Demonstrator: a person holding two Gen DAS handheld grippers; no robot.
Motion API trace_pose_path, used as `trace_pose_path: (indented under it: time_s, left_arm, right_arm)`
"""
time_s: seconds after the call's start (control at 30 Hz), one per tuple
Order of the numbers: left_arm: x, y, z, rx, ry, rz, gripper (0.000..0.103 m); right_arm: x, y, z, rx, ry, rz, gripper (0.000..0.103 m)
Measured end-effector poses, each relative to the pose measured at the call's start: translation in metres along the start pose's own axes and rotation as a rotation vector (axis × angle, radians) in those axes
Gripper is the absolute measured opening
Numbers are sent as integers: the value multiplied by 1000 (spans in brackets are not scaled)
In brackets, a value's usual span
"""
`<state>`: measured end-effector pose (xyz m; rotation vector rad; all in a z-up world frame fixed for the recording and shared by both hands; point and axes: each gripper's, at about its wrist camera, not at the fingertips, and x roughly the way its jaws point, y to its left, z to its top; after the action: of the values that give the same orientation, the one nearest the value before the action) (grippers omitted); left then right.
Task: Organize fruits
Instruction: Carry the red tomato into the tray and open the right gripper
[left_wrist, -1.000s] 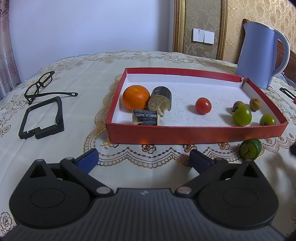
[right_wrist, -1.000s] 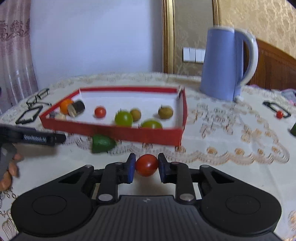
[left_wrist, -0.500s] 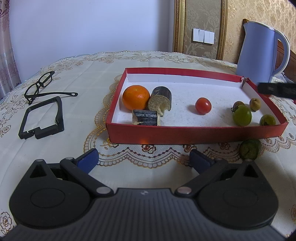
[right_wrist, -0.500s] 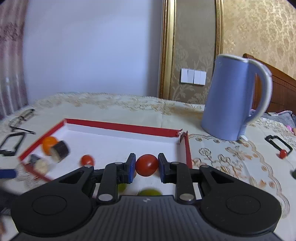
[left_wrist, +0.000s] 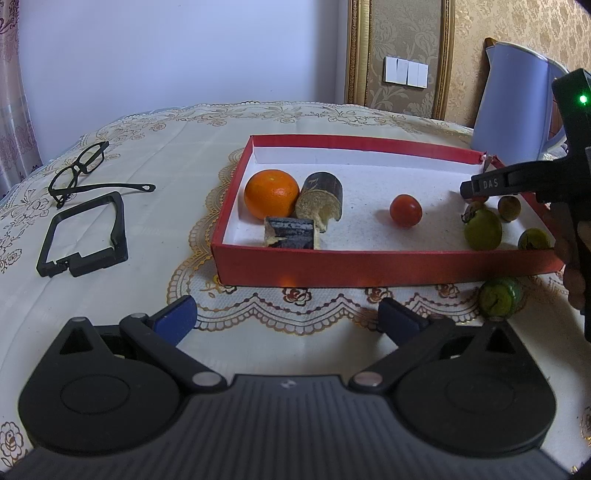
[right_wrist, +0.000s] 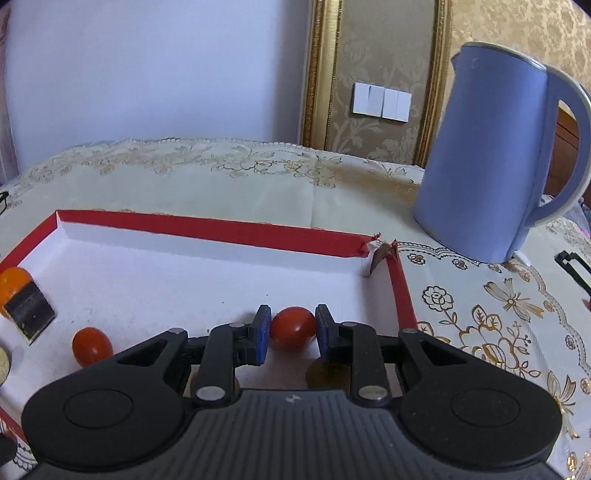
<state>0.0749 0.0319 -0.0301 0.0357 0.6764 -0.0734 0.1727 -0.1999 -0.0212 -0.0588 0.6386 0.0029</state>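
A red box (left_wrist: 369, 264) with a white floor holds an orange (left_wrist: 271, 192), a red tomato (left_wrist: 405, 210), a green fruit (left_wrist: 482, 229), small brownish fruits and two dark cut pieces (left_wrist: 320, 201). My right gripper (right_wrist: 289, 334) is shut on a second red tomato (right_wrist: 293, 328) above the box's right part (right_wrist: 402, 295); the first tomato (right_wrist: 91, 345) lies to its left. In the left wrist view the right gripper's finger (left_wrist: 495, 183) reaches over the box. My left gripper (left_wrist: 286, 319) is open and empty before the box. A green fruit (left_wrist: 499, 296) lies outside the front wall.
A blue kettle (right_wrist: 491, 162) stands right of the box on the embroidered cloth. Black glasses (left_wrist: 79, 171) and a black frame (left_wrist: 83, 236) lie at the left. A small black object (right_wrist: 574, 267) lies at the far right.
My right gripper has carried the red tomato forward and down, from in front of the box to just over its floor. It now shows in the left wrist view. The left gripper has not moved.
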Motion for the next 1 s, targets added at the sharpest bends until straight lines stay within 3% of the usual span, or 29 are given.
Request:
trace_pose_path:
  time_s: [0.43,0.8,0.83,0.9,1.0]
  left_arm:
    - [0,0,0,0,0,0,103]
    - [0,-1,0,0,0,0,103]
    - [0,0,0,0,0,0,103]
    - [0,0,0,0,0,0,103]
    - [0,-1,0,0,0,0,103]
  right_arm:
    - [-1,-3,2,22,11,23,26]
    - [-65,-27,-23,76,-69,84,33]
    - [-71,-32,-27,85,-75,93,36]
    - [-82,-39,-35,97,-75,103,61]
    - [-101,-49,-48,90,-114,95,63]
